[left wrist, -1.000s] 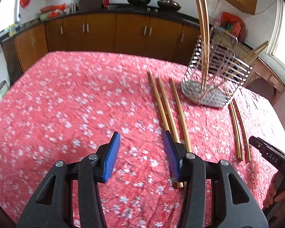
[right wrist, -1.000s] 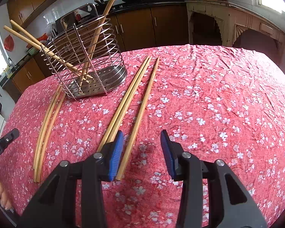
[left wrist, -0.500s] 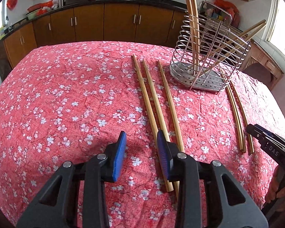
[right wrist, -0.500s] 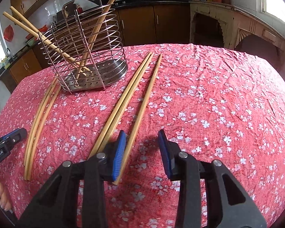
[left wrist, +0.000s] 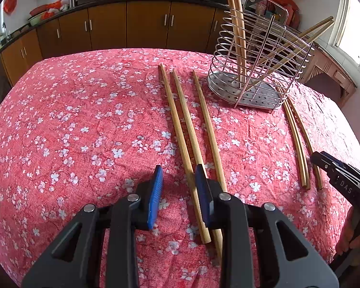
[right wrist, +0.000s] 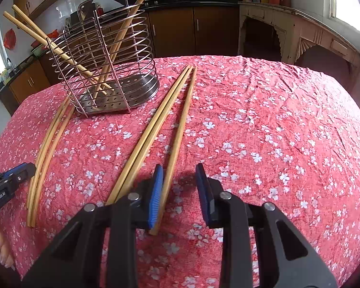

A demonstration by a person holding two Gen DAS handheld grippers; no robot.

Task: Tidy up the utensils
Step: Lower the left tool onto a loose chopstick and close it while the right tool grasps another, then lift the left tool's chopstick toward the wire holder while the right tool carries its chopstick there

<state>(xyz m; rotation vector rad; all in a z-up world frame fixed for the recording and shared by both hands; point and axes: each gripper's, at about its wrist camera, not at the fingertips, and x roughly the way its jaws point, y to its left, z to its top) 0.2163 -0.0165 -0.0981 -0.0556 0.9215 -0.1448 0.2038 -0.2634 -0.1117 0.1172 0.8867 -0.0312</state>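
In the left wrist view, my left gripper [left wrist: 177, 192] has come down and in toward the three loose sticks [left wrist: 192, 139] since a second ago, and the rack [left wrist: 259, 72] has slid from right of centre to the upper right of the frame. Its jaws have just been closing. They stand apart with a narrow gap, and the leftmost stick of the three runs between the blue pads [left wrist: 156, 192]; I can't see either pad pressing on it, so I take nothing as held. The other two sticks pass under or behind the right pad. To me this means a one-stick pickup is being lined up, not yet made.

Two more sticks [left wrist: 300, 144] lie at the right, beside the rack, their near ends close to the tip of my right gripper [left wrist: 333, 168] at the right edge.

In the right wrist view, that right gripper [right wrist: 180, 189] has barely shifted; the change is its jaws, which have just been closing. They are still parted. The rightmost of the three sticks [right wrist: 180, 124] lies against the left pad, the right pad stands clear of it, so no clamp yet.

The sticks are long, thin, pale bamboo, lying flat on the red flowered cloth [right wrist: 276, 132]. The wire rack [right wrist: 103, 67] sits upper left, with several sticks already leaning in it. Five remain on the cloth, so I judge the job partway done.
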